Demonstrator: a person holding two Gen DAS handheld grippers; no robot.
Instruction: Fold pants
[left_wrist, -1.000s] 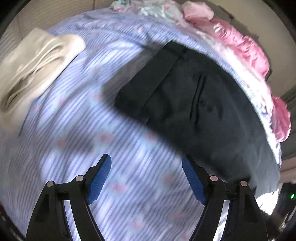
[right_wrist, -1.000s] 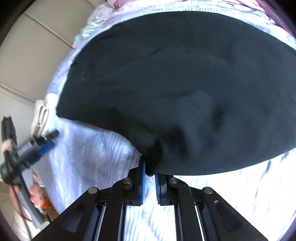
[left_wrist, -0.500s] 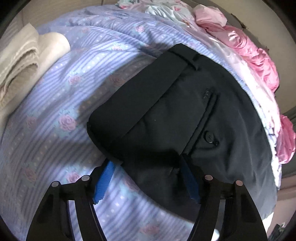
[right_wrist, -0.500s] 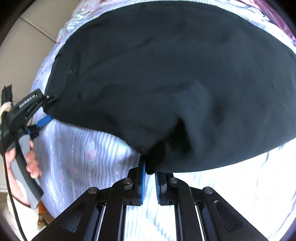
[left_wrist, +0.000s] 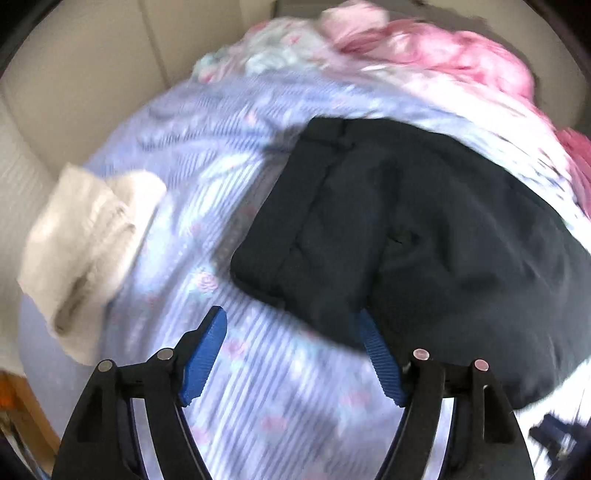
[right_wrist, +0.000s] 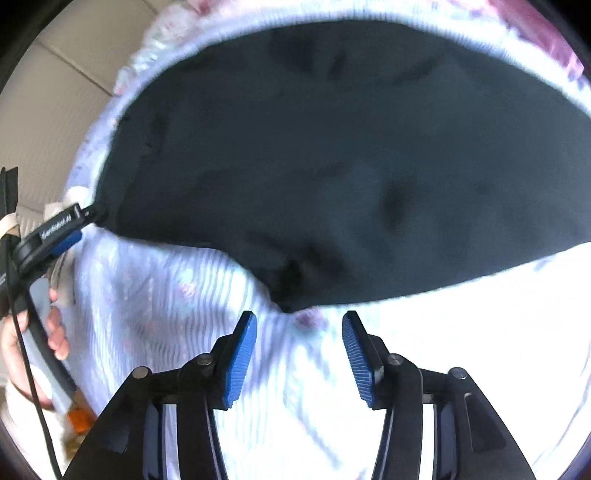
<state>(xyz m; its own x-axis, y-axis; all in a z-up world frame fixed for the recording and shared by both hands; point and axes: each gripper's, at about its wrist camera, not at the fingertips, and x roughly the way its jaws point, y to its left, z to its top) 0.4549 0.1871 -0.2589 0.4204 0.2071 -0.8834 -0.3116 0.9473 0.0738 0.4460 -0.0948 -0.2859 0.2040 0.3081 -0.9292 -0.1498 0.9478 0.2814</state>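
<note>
A lilac striped bedspread (left_wrist: 207, 192) with rose prints carries black pants (left_wrist: 424, 236) folded across its middle, a cream folded garment (left_wrist: 85, 251) well apart at the left edge, pink bedding (left_wrist: 443, 55) beyond. The left gripper (left_wrist: 291, 354) is spreading, the pants' near edge overlapping its right pad. The right gripper (right_wrist: 299, 354) is opening, nothing pinched, the pants' corner just ahead

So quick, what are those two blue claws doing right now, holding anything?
Left gripper: opening, gripping nothing; the black pants edge lies over its right finger.
Right gripper: opening, empty; the pants fold lies just beyond its fingertips.
</note>
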